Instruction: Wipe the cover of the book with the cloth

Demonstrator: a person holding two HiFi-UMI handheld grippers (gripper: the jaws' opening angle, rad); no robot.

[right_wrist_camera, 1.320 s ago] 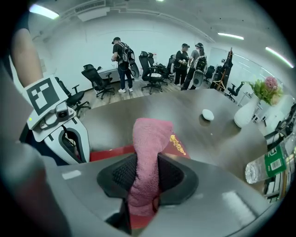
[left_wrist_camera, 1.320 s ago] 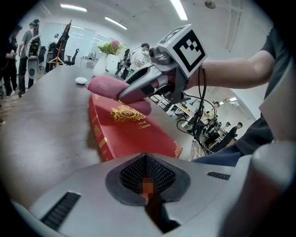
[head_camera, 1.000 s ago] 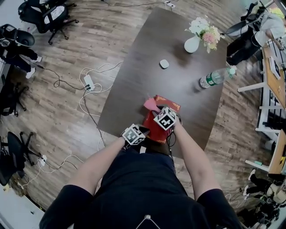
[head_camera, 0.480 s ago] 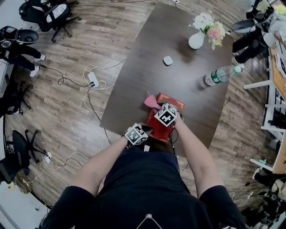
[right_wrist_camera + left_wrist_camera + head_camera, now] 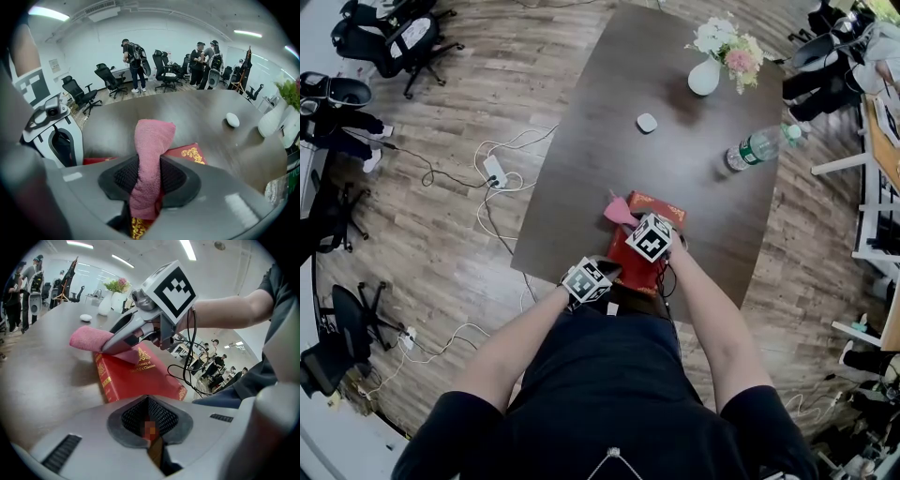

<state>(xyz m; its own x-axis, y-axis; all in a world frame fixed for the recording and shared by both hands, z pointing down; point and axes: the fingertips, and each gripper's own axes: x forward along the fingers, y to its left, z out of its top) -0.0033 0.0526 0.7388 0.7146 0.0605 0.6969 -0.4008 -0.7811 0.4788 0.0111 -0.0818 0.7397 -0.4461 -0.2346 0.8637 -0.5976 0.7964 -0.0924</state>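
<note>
The red book (image 5: 657,207) lay cover up at the near edge of the dark counter (image 5: 619,150). The pink cloth (image 5: 150,150) rested on its far left corner, clamped tight in the fingers of the right gripper (image 5: 148,168). The left gripper (image 5: 149,404) sat at the book's near edge, its fingers closed together on nothing. Far across the counter were a vase of flowers (image 5: 706,75) and a plastic bottle (image 5: 755,148).

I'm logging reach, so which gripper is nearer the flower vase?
Right. The right gripper, clamping the cloth over the book, sits farther up the table toward the vase. The left gripper is back at the table's near edge.
</note>
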